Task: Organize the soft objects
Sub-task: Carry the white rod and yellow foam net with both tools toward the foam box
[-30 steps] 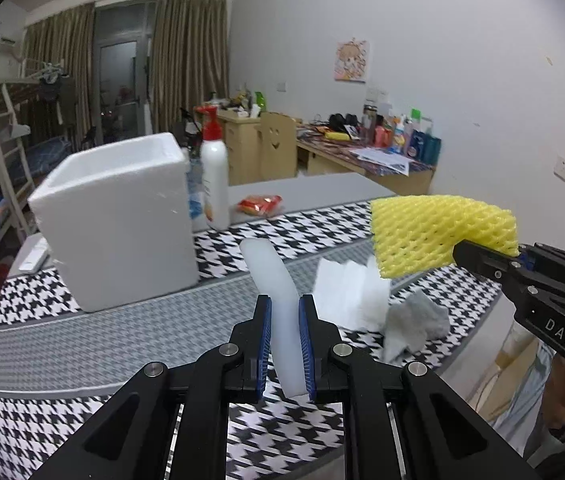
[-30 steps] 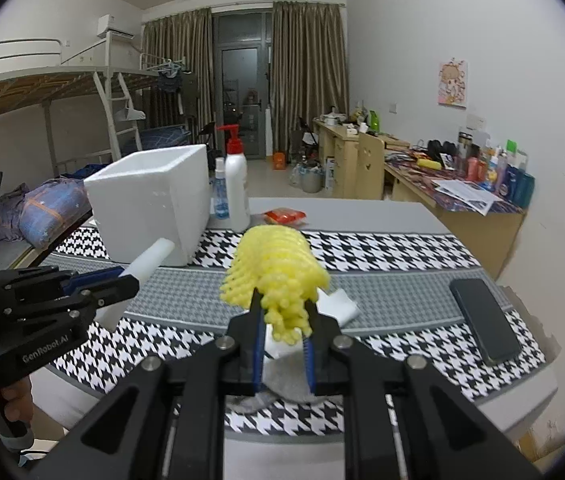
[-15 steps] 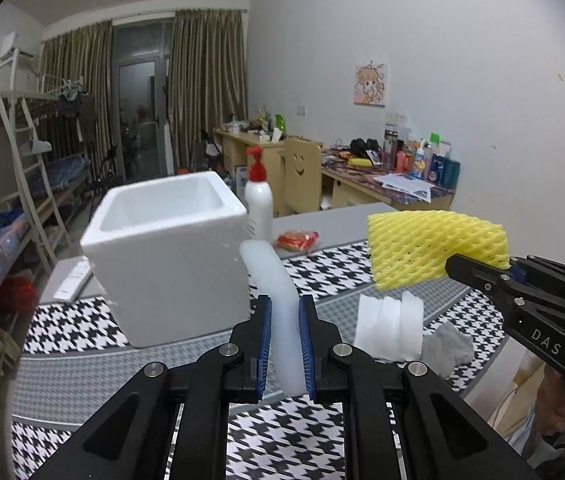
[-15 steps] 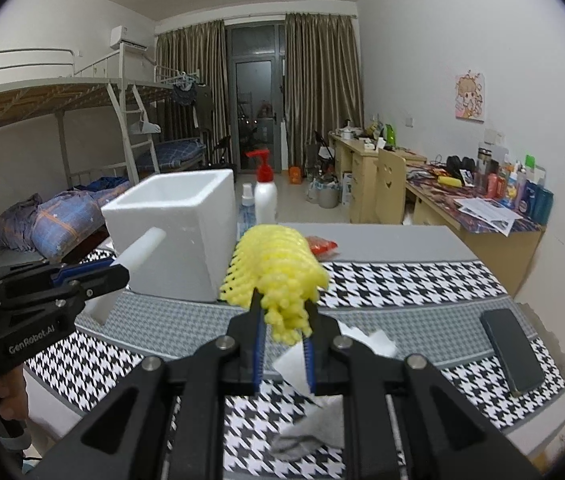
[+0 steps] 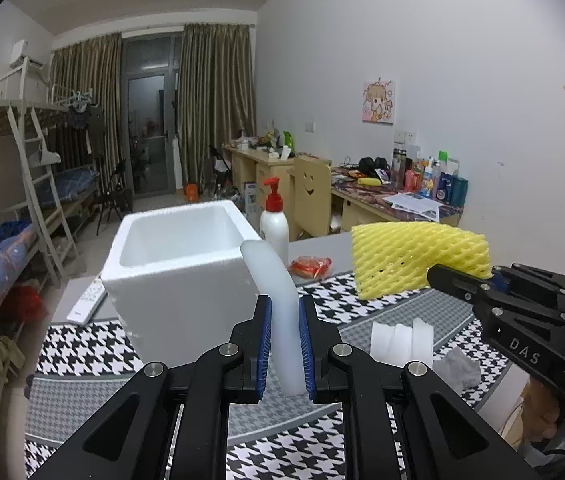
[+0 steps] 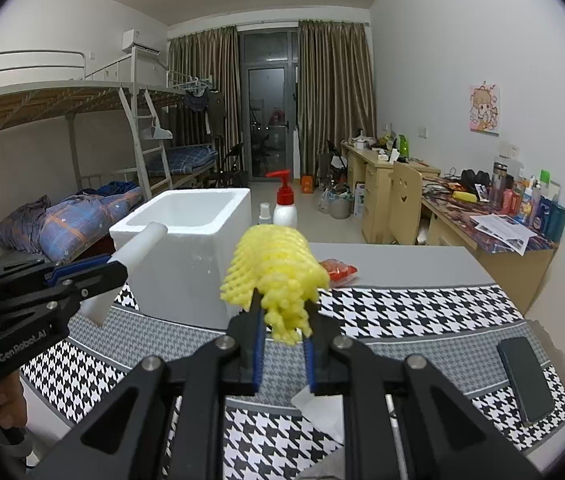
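Left wrist view: the left claw (image 5: 284,350) clenches a white foam strip (image 5: 278,300) and the right claw (image 6: 282,338) grips a yellow foam net (image 6: 276,276), both held above the worktop (image 5: 422,304) beside the open foam box (image 5: 180,248). Judged step: carrying; next, lower each inside.

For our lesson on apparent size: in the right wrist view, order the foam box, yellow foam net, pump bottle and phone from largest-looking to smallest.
1. Foam box
2. Yellow foam net, though it is nearest the camera, which inflates it
3. Phone and pump bottle: too alike to rank
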A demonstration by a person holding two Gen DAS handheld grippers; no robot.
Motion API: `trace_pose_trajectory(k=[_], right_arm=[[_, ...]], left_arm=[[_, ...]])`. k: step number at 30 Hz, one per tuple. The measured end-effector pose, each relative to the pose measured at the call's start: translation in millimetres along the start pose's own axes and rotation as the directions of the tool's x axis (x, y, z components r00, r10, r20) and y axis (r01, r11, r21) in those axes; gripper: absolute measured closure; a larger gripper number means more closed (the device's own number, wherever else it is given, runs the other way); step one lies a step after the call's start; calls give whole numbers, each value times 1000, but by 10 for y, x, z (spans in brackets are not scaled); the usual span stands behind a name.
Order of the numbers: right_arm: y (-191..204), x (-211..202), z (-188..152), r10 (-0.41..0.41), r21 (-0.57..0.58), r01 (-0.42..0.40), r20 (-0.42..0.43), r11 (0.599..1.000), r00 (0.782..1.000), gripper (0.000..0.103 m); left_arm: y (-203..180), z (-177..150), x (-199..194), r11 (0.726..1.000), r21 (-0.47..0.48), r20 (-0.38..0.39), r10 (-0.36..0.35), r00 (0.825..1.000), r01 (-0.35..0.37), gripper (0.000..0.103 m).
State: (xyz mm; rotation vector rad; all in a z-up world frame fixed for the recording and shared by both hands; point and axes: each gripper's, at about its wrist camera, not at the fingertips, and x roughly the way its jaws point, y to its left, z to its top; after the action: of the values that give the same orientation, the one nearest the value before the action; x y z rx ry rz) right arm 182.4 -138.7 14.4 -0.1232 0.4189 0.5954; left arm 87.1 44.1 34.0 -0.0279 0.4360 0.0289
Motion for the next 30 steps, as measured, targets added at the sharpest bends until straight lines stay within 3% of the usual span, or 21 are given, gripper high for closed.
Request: trace_pose_trajectory(k=[30], right_arm=[[230, 219, 421, 10, -43, -8, 54, 999, 998, 84]], left_arm=[[278, 380, 143, 997, 0, 64, 77, 995, -77, 88]])
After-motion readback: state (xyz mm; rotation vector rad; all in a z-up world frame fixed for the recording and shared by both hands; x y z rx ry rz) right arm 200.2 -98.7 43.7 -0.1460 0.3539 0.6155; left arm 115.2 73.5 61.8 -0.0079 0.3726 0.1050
